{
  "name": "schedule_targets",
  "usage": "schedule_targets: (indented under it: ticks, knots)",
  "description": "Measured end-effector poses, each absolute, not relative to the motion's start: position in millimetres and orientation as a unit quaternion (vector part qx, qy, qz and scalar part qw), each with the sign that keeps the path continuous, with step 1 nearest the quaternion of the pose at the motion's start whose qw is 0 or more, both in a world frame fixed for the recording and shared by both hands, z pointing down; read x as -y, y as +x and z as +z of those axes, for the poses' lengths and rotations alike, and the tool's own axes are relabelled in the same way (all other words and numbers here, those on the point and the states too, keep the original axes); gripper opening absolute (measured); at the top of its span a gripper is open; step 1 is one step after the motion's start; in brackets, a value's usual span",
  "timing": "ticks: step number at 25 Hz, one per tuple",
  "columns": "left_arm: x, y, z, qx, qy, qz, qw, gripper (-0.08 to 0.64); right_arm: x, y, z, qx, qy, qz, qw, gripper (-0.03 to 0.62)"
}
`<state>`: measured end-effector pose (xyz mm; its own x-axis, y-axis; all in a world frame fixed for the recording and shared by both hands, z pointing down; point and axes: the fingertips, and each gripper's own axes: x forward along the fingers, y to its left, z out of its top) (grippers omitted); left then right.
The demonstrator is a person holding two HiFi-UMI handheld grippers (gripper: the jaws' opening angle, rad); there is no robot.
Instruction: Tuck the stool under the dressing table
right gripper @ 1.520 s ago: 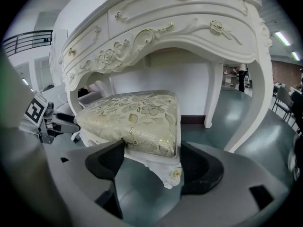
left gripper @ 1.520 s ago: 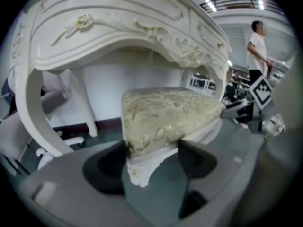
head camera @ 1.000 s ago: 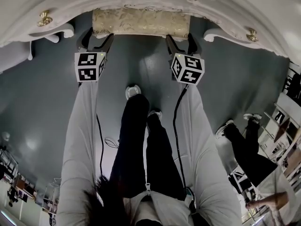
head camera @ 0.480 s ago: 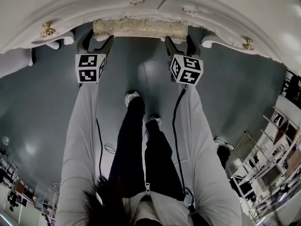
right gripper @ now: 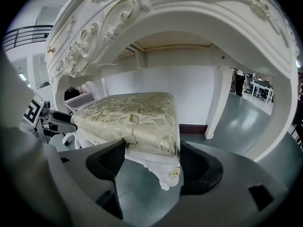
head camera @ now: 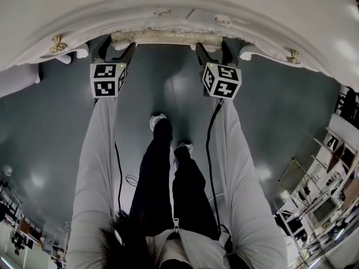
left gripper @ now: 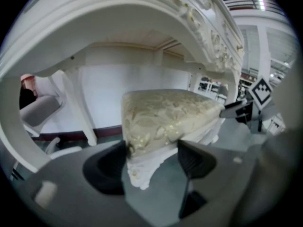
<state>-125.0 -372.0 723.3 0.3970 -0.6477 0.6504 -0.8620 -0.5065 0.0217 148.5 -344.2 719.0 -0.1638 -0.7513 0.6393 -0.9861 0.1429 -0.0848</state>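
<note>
Gold stool [head camera: 168, 37] apparently under dressing table [head camera: 179, 1]

Both our white-sleeved arms [head camera: 98, 150] reach straight out to the far side, and the left gripper [head camera: 116, 48] and right gripper [head camera: 213, 49] are each clamped on a near corner of the cream-and-gold cushioned stool [left gripper: 165, 112].

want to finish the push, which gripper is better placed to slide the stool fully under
Neither clearly: left gripper and right gripper each clamp a near corner of the stool, level with each other. Push with both.

Pale grey sleeves [head camera: 100, 167], black trousers [head camera: 157, 172], white shoes [head camera: 157, 119], black cables [head camera: 208, 150] along arms
</note>
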Motion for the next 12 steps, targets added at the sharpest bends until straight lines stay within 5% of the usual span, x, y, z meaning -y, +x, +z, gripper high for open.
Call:
schedule_targets:
  ticks: [12]
  knots:
    - [390.4, -123.7, 723.9, 0.468, 0.813, 0.296, 0.181, 0.336, 365.3, 149.6, 718.9, 0.721, 0.601, 0.251, 0.236, 0.36]
